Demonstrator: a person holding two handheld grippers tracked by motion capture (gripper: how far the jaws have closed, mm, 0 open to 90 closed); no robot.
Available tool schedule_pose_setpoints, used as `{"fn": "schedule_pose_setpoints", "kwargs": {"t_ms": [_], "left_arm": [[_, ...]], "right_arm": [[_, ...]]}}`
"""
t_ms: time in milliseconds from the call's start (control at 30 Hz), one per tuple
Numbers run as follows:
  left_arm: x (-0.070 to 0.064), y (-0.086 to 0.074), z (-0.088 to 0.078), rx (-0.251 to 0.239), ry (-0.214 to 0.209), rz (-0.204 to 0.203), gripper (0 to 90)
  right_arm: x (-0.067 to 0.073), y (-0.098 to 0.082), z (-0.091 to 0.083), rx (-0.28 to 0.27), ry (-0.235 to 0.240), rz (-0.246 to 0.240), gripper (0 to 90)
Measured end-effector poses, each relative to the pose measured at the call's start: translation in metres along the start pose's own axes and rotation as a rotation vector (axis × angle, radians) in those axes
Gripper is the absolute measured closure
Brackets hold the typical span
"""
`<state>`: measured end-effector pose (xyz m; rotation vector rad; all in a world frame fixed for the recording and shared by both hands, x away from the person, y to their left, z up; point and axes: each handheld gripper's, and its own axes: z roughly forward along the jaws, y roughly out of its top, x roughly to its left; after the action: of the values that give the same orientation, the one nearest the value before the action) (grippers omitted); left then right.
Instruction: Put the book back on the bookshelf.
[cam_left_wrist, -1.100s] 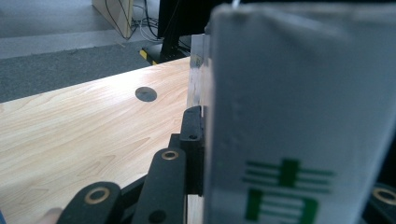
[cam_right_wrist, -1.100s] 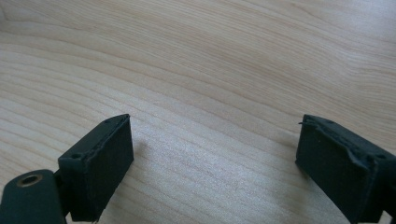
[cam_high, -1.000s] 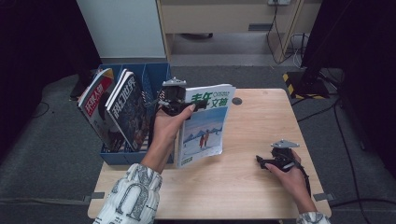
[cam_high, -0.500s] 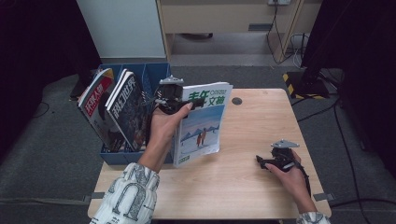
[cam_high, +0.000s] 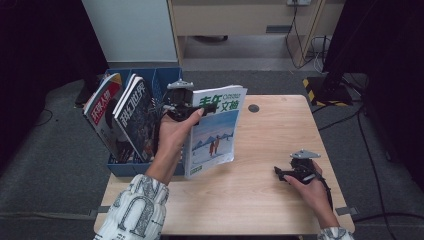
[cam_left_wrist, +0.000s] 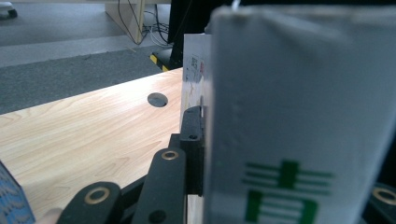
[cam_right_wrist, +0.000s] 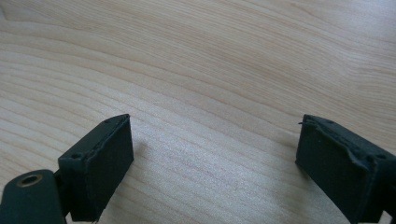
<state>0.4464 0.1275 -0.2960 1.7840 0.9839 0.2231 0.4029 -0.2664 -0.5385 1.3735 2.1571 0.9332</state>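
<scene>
High view: left gripper (cam_high: 181, 102) jaws clamp top edge of thin white-and-blue skier-cover magazine (cam_high: 212, 132), held upright over light wooden counter (cam_high: 270, 150), beside blue plastic crate (cam_high: 125, 167) w/ magazines. Left gripper view: jaws clenched on magazine (cam_left_wrist: 289, 121). Right gripper view: right gripper (cam_right_wrist: 212, 163) jaws released, apart over bare counter.

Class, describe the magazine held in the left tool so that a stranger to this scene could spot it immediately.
Start at the wooden table and look to its left edge, where a blue bin holds upright magazines. Just right of that bin, the left tool grips one magazine by its top corner. Unlike the dark-covered ones in the bin, it has a pale snowy cover with green title characters.
</scene>
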Motion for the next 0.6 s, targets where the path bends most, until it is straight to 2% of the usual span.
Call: {"fn": "schedule_pose_setpoints", "kwargs": {"t_ms": [300, 600], "left_arm": [[-0.002, 0.012, -0.02, -0.028, 0.017, 0.008, 73.3], [0.002, 0.016, -0.039, -0.041, 0.038, 0.002, 73.3]], "right_arm": [[0.0, 0.0, 0.0, 0.0, 0.0, 0.0, 11.2], [0.0, 0.0, 0.0, 0.003, 0.001, -0.002, 11.1]]}}
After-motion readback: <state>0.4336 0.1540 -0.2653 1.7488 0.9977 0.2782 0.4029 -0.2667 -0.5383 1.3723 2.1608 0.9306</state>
